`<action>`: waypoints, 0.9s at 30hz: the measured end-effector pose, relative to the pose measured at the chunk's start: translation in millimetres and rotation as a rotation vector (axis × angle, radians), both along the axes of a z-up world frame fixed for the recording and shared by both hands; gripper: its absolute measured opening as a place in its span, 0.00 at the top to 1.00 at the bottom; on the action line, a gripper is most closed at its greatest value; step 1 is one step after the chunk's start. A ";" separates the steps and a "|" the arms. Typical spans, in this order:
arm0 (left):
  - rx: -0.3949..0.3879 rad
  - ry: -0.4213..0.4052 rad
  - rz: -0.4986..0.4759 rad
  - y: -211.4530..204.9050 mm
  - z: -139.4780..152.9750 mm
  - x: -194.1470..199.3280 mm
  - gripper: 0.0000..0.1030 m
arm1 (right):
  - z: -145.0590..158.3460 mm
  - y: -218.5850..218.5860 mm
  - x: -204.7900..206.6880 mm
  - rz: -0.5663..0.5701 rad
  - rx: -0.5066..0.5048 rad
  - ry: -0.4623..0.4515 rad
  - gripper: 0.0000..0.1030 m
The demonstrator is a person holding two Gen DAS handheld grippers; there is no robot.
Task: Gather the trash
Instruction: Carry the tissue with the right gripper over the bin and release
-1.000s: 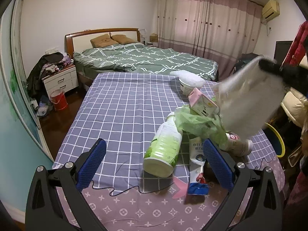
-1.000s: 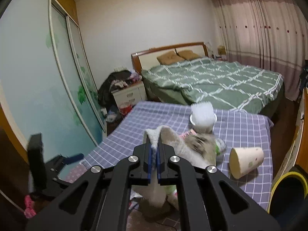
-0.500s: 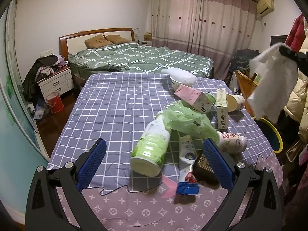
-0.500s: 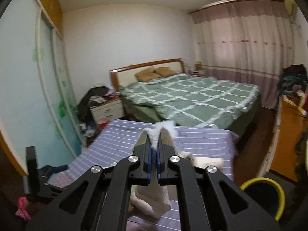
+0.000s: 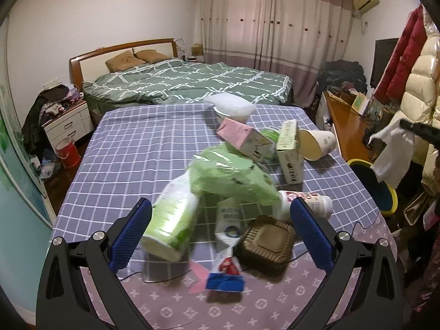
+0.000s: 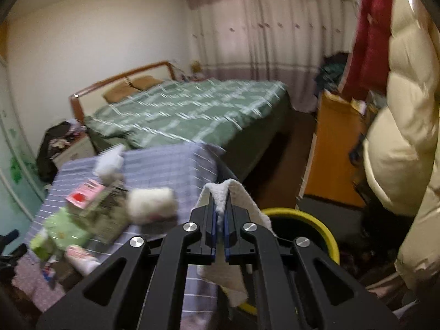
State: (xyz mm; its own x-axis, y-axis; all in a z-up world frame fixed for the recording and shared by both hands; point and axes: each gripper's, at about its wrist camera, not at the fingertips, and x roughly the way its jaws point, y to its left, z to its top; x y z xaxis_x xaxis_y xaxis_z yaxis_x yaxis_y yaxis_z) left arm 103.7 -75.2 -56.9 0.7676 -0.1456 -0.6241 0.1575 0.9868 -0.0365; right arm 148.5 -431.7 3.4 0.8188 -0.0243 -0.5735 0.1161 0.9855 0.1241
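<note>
The right tool [image 6: 219,221] has swung its pinched, limp white tissue [image 6: 233,272] above the yellow-rimmed bin [image 6: 316,225] at one o'clock, gripped by its top fold.

My right claw [image 6: 219,224] is clamped tight, pads pinching a limp white cloth [image 6: 233,272] that hangs from it, pointing downward. My left claw [image 5: 220,236] is spread wide, nothing between its fingers [image 5: 132,233], angled down too.

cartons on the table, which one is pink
The pink carton lying tilted near the far end, just in front of the white bowl. The other carton right of it is pale green and white with dark lettering, and stands on its long edge.
</note>
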 end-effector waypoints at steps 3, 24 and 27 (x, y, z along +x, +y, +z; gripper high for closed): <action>0.011 0.004 -0.012 -9.9 -1.1 1.2 0.04 | -30.0 -20.5 11.9 -0.034 0.008 0.076 0.96; 0.045 0.038 0.011 -3.5 -11.1 9.3 0.04 | -89.8 -34.5 25.4 -0.079 -0.005 0.220 0.52; 0.062 0.037 0.037 10.8 -15.5 13.1 0.04 | -89.7 -22.4 22.2 -0.051 -0.002 0.216 0.52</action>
